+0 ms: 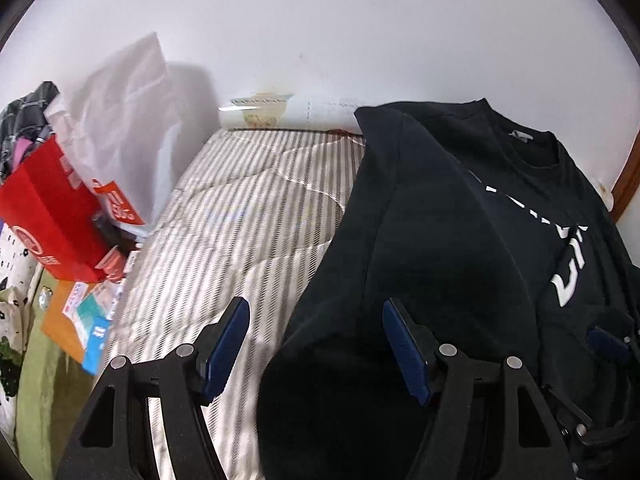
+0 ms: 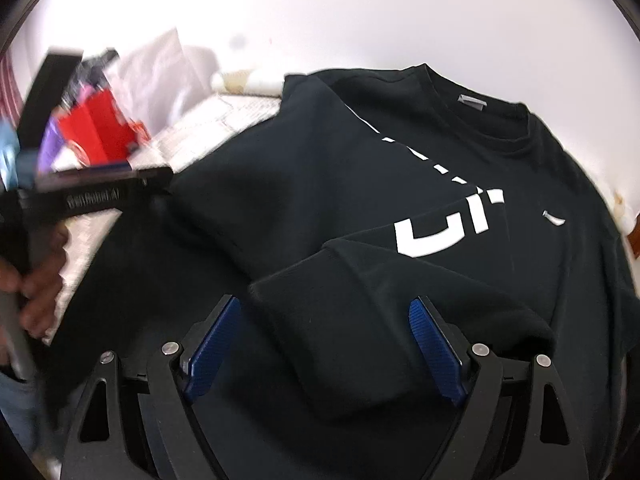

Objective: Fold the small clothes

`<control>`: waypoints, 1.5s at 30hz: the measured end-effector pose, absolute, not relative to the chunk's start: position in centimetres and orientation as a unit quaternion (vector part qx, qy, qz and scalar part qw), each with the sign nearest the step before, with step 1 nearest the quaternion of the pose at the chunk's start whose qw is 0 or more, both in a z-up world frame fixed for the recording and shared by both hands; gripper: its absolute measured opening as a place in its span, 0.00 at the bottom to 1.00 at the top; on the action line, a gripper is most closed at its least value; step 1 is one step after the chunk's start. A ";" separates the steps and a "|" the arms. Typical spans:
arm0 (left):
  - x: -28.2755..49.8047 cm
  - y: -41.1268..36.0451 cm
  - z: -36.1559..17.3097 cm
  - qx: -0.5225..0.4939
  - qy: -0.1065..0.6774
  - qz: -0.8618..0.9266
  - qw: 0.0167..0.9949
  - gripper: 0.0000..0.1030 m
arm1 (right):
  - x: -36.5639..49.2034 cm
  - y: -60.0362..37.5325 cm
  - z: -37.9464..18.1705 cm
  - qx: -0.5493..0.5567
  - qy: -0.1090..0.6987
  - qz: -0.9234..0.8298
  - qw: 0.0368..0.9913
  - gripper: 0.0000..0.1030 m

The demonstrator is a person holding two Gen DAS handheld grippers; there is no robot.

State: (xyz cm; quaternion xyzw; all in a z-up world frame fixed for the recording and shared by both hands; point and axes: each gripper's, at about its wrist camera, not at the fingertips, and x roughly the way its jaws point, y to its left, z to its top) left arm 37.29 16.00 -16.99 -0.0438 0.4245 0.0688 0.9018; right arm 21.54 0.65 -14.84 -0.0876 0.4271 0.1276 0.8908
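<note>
I have the black sweatshirt flat on the striped bed, both sleeves folded inward, with my left tool and right tool wide open holding nothing, so next I judge gripping the near hem to fold it upward.
</note>
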 end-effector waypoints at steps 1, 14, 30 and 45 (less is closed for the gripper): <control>37.6 16.0 -17.5 -0.048 0.424 0.068 0.902 0.65 | 22.0 1.0 -15.5 -0.101 0.429 0.119 0.890 0.68; 36.9 16.7 -18.7 -0.079 0.407 0.031 0.910 0.45 | 21.3 -10.9 -9.0 -0.028 0.355 0.053 0.933 0.07; 35.3 18.0 -18.2 -0.107 0.423 0.011 0.900 0.52 | 24.0 -18.0 -7.3 -0.024 0.387 -0.094 0.917 0.57; 33.5 17.3 -18.1 0.006 0.394 -0.016 0.919 0.52 | 38.0 8.4 -10.1 -0.117 0.385 0.149 0.903 0.58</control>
